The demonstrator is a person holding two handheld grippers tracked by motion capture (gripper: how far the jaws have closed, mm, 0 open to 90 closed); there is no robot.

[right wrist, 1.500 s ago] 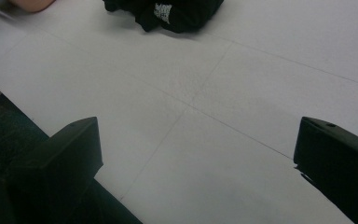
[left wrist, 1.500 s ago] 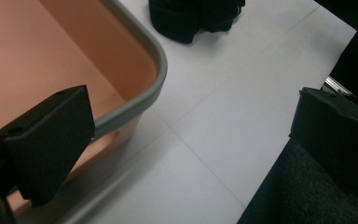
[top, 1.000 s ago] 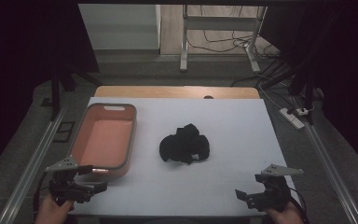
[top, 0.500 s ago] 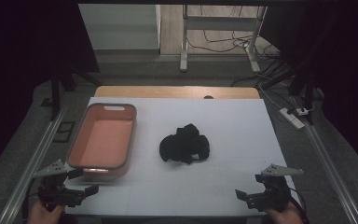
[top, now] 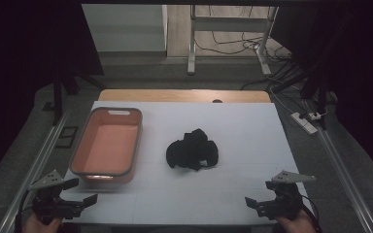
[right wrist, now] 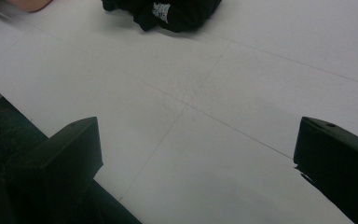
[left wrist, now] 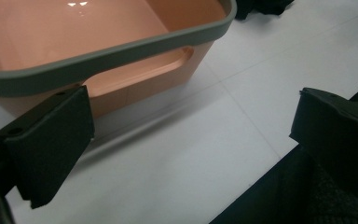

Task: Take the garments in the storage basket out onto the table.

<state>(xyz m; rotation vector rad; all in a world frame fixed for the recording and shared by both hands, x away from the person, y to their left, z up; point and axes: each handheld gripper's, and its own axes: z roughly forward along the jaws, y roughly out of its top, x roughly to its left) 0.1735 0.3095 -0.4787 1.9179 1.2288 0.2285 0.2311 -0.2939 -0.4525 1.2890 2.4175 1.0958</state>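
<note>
The high view looks forward and down on the desk (top: 252,126); both gripper views skim it closely, sharing the black cloth (top: 193,150) (right wrist: 168,11).

The bin (top: 106,143) is sitting on the table's (top: 252,126) left half, with the crumpled garment (top: 193,150) lying right of it near the centre. The left gripper (top: 77,191) is hovering just before the bin's near end, seemingly not touching it, and the right gripper (top: 264,194) is sitting at the near right corner.

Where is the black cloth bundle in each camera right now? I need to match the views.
High view: black cloth bundle at mid-table, right of the pink bin.
Left gripper view: a dark scrap at the top edge, beyond the bin's corner.
Right gripper view: at the top edge, with a white tag showing.
Shared landmark: the pink bin, at the right gripper view's top-left corner.
</note>
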